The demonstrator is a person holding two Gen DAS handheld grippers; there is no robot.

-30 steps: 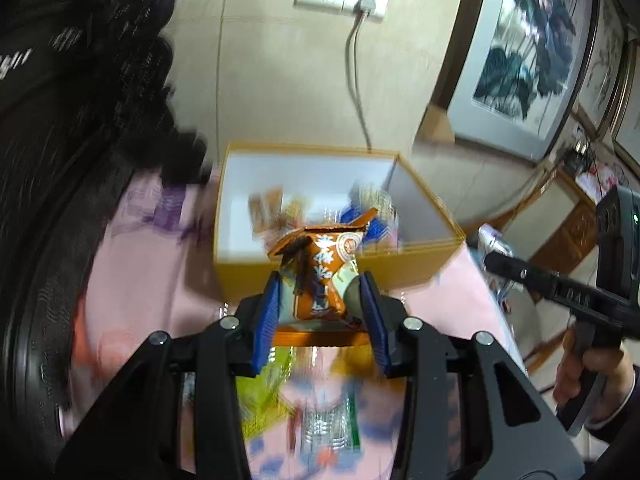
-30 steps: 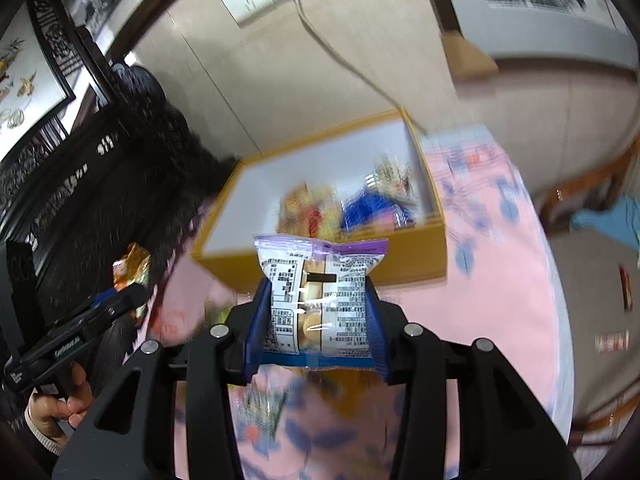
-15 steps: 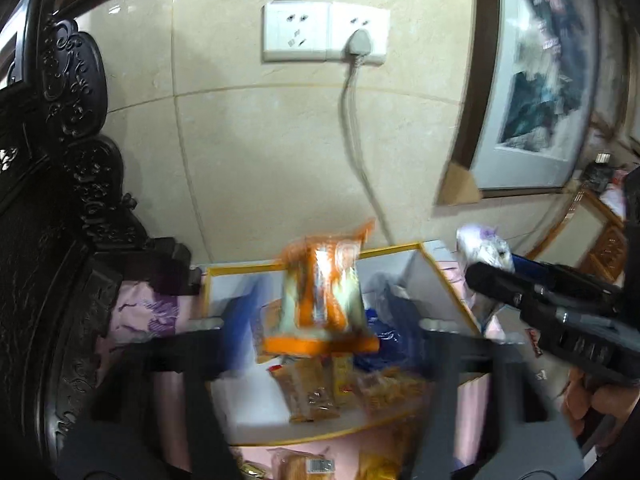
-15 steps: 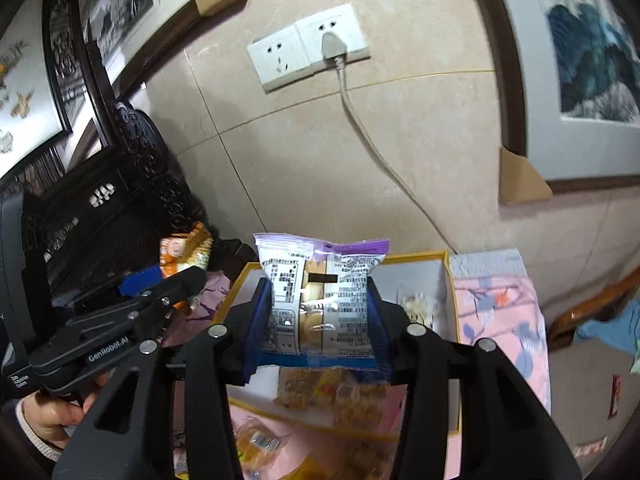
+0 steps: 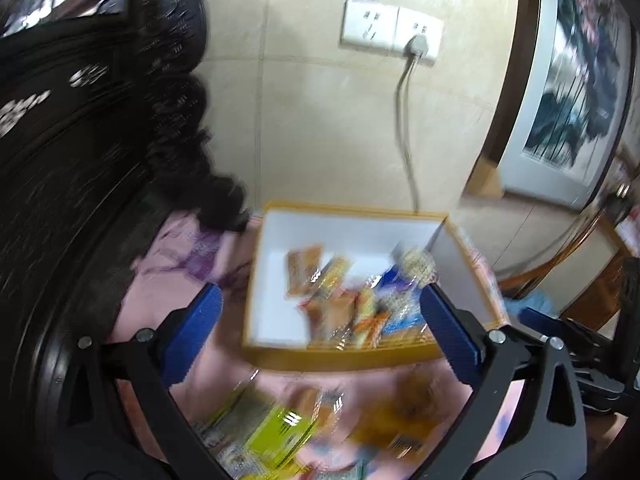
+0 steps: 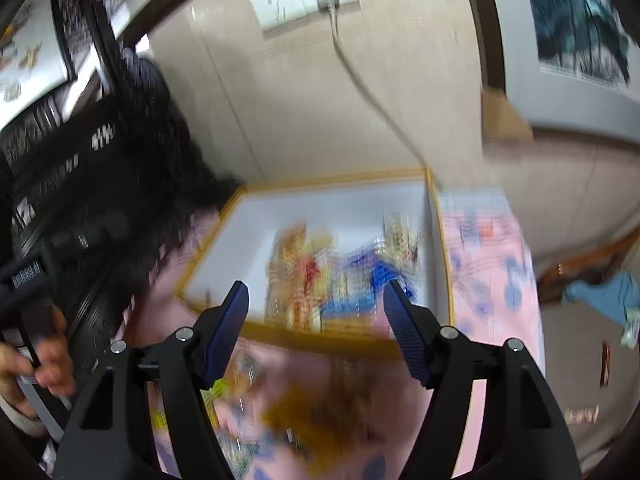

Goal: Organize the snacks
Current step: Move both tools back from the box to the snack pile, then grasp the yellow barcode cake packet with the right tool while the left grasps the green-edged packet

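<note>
An orange-rimmed box with a white inside sits on the pink tablecloth against the wall. Several snack packets lie piled in its right half. My left gripper is open and empty, just in front of the box. My right gripper is open and empty, above the box's near rim. Loose snack packets, among them a yellow-green one and an orange one, lie blurred on the cloth in front of the box.
A wall socket with a plugged cable is behind the box. Dark carved furniture stands on the left. A framed painting hangs at right. The table's right edge drops to the floor.
Both grippers have opened and let go of their packets, the orange one on the left and the purple one on the right, and both have pulled back from over the box.
</note>
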